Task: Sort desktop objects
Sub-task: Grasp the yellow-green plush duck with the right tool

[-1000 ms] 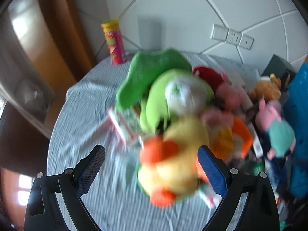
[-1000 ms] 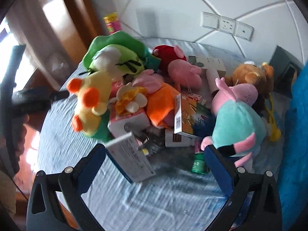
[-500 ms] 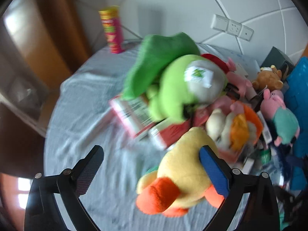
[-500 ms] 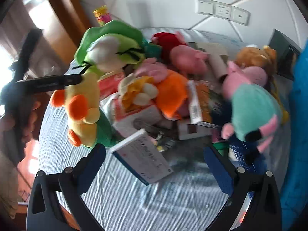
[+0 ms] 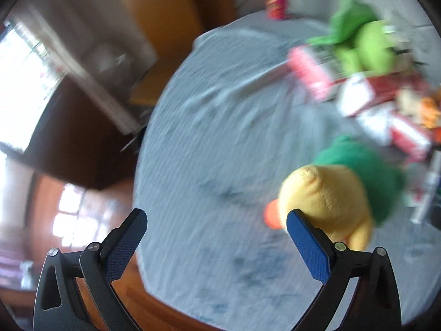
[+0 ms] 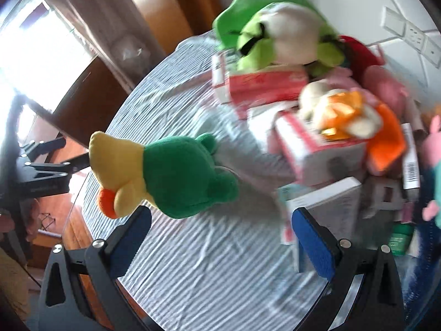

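While my left gripper (image 5: pixel 216 222) hangs spread and empty, the duck (image 6: pixel 162 176) lies at its 3 o'clock, apart from the pile (image 6: pixel 311 115) | right gripper (image 6: pixel 220 223) spread too | advice — square up, pinch the soft body.

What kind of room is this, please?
Probably a room in a home: a round table under a striped cloth, plush toys such as a green frog, wall sockets, and a curtained window.
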{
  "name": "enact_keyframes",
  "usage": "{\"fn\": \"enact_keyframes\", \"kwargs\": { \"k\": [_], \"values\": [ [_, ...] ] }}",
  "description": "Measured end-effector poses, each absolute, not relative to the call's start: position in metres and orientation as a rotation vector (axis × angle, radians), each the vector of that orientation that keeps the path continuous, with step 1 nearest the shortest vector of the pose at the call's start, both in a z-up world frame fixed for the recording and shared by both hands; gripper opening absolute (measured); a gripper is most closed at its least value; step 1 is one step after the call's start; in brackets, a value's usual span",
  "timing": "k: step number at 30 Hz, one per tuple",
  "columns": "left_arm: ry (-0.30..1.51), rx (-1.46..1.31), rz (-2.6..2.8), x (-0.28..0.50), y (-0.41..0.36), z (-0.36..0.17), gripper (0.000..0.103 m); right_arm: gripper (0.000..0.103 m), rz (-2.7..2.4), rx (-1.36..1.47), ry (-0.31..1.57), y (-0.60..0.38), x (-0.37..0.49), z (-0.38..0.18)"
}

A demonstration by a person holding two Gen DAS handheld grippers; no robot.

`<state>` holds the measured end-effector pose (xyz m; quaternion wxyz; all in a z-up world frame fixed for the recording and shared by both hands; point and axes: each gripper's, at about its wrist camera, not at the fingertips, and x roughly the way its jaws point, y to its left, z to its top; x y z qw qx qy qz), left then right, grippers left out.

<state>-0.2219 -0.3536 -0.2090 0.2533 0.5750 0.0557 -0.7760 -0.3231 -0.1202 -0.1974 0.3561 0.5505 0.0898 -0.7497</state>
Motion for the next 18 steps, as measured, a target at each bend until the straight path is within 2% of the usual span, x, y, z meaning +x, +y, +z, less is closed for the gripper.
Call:
{"fn": "enact_keyframes", "kwargs": {
  "k": [3, 11, 15, 18],
  "values": [
    [0.202, 1.556, -2.054, -0.200, -0.376, -0.222, 0.102, 0.103, -1.931, 1.440, 0.210, -0.131, -0.317, -0.206],
    [0.306, 1.467, -2.283, -0.182, -0.371, -0.185, 0.102, 0.103, -1.945, 1.443, 0.083, -0.148, -0.304, -0.204],
    [0.259, 1.533, -2.346, -0.204, -0.346, -0.200, 0.102, 0.103, -1.989, 1.425, 0.085, -0.154, -0.302, -0.193],
    [0.321, 1.562, -2.344, -0.218, -0.340, -0.221, 0.102, 0.103, -2.010, 1.429, 0.099, -0.158, -0.303, -0.191]
  ]
}}
